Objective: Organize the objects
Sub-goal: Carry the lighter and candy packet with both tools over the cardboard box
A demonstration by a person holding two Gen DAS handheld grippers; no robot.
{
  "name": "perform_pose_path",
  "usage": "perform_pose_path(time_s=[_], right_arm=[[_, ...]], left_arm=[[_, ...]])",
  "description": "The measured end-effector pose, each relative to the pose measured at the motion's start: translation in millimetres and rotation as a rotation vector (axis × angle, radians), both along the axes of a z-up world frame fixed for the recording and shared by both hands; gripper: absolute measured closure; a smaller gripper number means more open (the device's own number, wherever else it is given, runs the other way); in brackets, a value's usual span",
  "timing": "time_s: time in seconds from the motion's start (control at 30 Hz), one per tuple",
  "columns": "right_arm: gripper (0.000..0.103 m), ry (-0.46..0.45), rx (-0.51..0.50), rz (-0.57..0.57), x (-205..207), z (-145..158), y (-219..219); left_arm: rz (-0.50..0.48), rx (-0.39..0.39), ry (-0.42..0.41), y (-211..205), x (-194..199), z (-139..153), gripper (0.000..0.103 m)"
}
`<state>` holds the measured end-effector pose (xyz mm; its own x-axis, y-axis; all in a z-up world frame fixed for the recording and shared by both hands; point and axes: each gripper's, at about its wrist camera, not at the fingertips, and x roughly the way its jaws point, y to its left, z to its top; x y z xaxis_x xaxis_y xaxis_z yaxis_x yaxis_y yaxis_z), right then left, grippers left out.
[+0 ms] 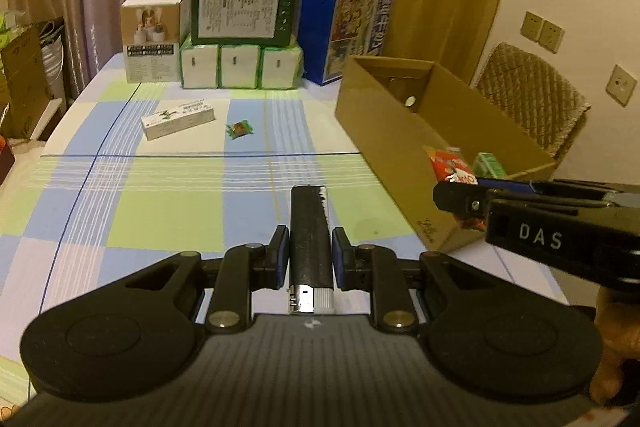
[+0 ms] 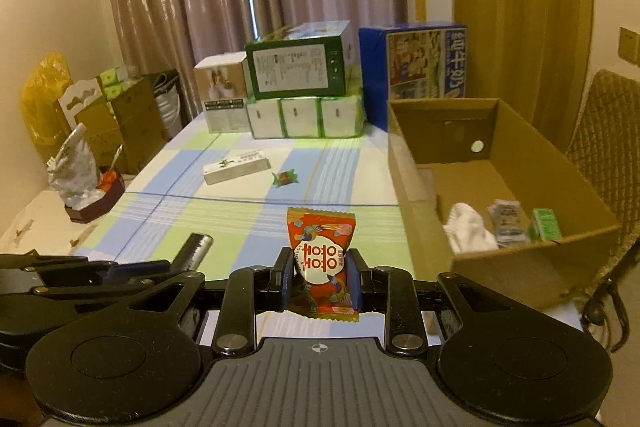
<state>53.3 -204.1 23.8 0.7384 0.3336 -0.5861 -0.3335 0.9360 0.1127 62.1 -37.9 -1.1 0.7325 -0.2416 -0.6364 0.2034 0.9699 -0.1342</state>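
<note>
We take the open cardboard box (image 2: 496, 163) as our landmark, since both loads look bound for it. Our right gripper (image 2: 319, 275) is closed on a red candy packet (image 2: 322, 259), pinched across its middle with its long axis running forward between the fingers, top edge pointing away from us. The box lies ahead and to the right of that gripper, its near left wall just beside the packet's line, so the right hand is the nearer one and would need to swing rightward over that wall. Inside the box, at the near end, we see a white cloth (image 2: 468, 231), a grey sachet (image 2: 506, 223) and a small green carton (image 2: 545, 225). Our left gripper (image 1: 310, 259) is closed on a black lighter (image 1: 310, 239), held lengthwise with its metal head toward the camera; from it the box (image 1: 384, 123) sits further off to the right, with the right gripper (image 1: 460, 201) between them at the box's near corner. Left of the box, out on the checked tablecloth (image 2: 224, 239), a white carton (image 2: 236, 167) and a green-wrapped sweet (image 2: 285, 177) wait, well apart from both grippers.
</note>
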Motion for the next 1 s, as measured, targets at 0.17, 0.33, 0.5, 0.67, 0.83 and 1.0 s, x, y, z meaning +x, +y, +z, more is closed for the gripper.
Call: perform_pose_path(time_s=[0.17,0.33,0.5,0.67,0.83,1.0], right_arm=[[0.078,-0.011,0.001,-0.02,-18.6,8.4,-17.3],[0.078,-0.025,0.012,-0.047,-26.6,16.4,-35.8],[0.078,-0.036,0.021,-0.076,-31.6,21.9,-53.3],[0.078,-0.042,0.021,-0.104,-34.8,26.0,-74.2],[0.078,-0.044,0.013,-0.154,-33.7,28.8,-105.9],[0.078,-0.044,0.009,-0.21,-28.4,33.5,-142.5]], left_arm=[[-0.019,0.011,-0.023,-12.8,-19.4,13.4,0.085],[-0.041,0.019,-0.033,-26.7,-26.5,22.9,0.085],[-0.062,0.024,-0.039,-40.8,-28.9,29.0,0.085],[-0.084,0.019,-0.031,-57.4,-28.9,30.7,0.085],[-0.136,0.01,-0.018,-86.1,-27.8,32.3,0.085],[-0.198,0.012,-0.019,-122.9,-23.2,33.3,0.085]])
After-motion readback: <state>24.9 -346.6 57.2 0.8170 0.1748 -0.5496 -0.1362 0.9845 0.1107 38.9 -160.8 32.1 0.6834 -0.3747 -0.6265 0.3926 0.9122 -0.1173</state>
